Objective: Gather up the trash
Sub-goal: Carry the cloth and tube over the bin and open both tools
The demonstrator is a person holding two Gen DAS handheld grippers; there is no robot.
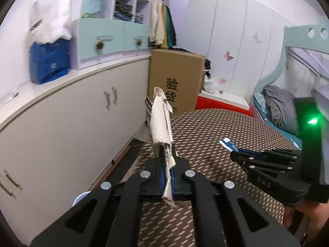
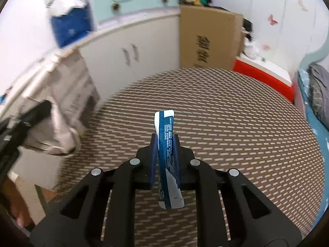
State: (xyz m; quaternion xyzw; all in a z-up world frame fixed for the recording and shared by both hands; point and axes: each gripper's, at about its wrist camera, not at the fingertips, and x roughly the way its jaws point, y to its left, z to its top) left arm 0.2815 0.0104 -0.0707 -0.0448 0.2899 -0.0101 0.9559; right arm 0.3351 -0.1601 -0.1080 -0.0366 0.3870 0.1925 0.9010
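While both pieces of trash are lifted clear of the patterned bench (image 2: 246, 123), the pickup step looks done and carrying comes next: likely a move to a bin, none in view. The right hand-held gripper (image 2: 165, 142) is clamped narrow on a blue-and-white wrapper (image 2: 167, 144), which juts past its tips toward 12 o'clock. The left hand-held gripper (image 1: 165, 154), closed tight, pinches a beige paper bag (image 1: 161, 121) standing upright toward 12 o'clock, at 9 o'clock in the right view.

Bright, even indoor light; fisheye bends the edges, dark vignette at corners; left side smeared by motion blur.
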